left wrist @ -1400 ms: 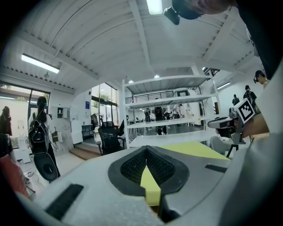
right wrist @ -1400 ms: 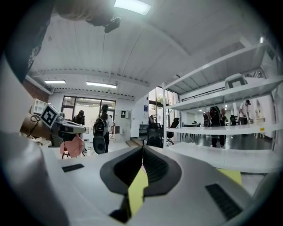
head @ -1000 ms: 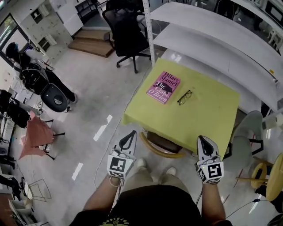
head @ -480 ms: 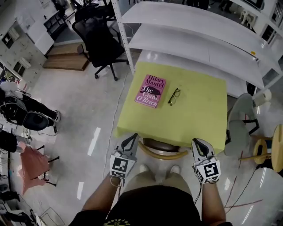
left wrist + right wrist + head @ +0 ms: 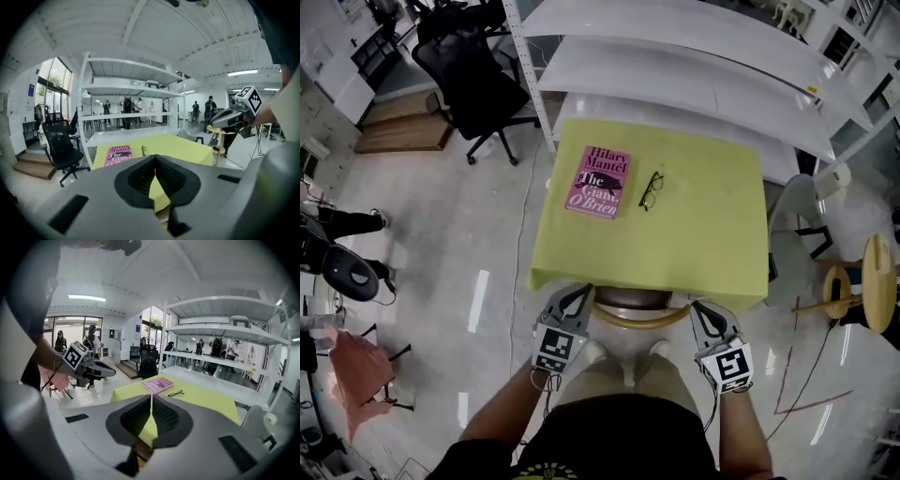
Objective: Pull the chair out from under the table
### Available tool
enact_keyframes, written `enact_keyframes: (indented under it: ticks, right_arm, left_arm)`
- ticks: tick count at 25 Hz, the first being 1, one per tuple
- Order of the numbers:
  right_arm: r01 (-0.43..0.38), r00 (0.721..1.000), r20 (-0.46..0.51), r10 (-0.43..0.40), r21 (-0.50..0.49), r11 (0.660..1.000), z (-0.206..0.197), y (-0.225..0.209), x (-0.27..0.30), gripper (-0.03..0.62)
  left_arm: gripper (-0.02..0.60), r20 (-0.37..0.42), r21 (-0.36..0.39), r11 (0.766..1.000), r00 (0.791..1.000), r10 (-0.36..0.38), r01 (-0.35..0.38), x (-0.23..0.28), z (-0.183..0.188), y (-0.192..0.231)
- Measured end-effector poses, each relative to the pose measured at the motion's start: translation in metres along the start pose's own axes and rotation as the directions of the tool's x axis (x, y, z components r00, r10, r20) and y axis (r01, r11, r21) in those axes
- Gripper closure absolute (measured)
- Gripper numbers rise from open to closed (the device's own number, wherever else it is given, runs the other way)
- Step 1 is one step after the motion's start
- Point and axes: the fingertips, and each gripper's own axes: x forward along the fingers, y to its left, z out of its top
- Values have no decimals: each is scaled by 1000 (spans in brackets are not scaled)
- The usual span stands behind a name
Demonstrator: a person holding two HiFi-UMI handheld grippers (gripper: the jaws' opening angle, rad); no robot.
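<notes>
A wooden chair with a curved back rail is tucked under the yellow-green table; only its rail and a bit of seat show past the table's near edge. My left gripper hovers shut just left of the rail, nothing between its jaws. My right gripper hovers shut at the rail's right end, also holding nothing. Each gripper view looks over closed jaws, the left gripper and the right gripper, toward the table top.
A pink book and a pair of glasses lie on the table. White shelving stands behind it, a black office chair to the far left, a grey chair and a wooden stool to the right.
Both grippers have dropped and moved in toward the chair's back rail. The head view has swung so the table sits squarely ahead. Both stay shut.
</notes>
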Motion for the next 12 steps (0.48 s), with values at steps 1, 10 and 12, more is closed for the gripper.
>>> enact_keyframes:
  ticks: [1,10,12]
  right_arm:
    - [-8,1000,-14,8,-2,1000,-3,4,1,582]
    - [-138,981,-140,137,0,990,-58,15,28,582]
    - [-170,973,-150,173,33,985,-64,19,37,580]
  left_arm:
    - [572,-10,-7,1000,1000,-17,17,3,-6,-3]
    - [571,-179,51,996,982,-67,77,41,-73,-29]
    - [571,-225,50,992,969,-99,113,44,-89,-39]
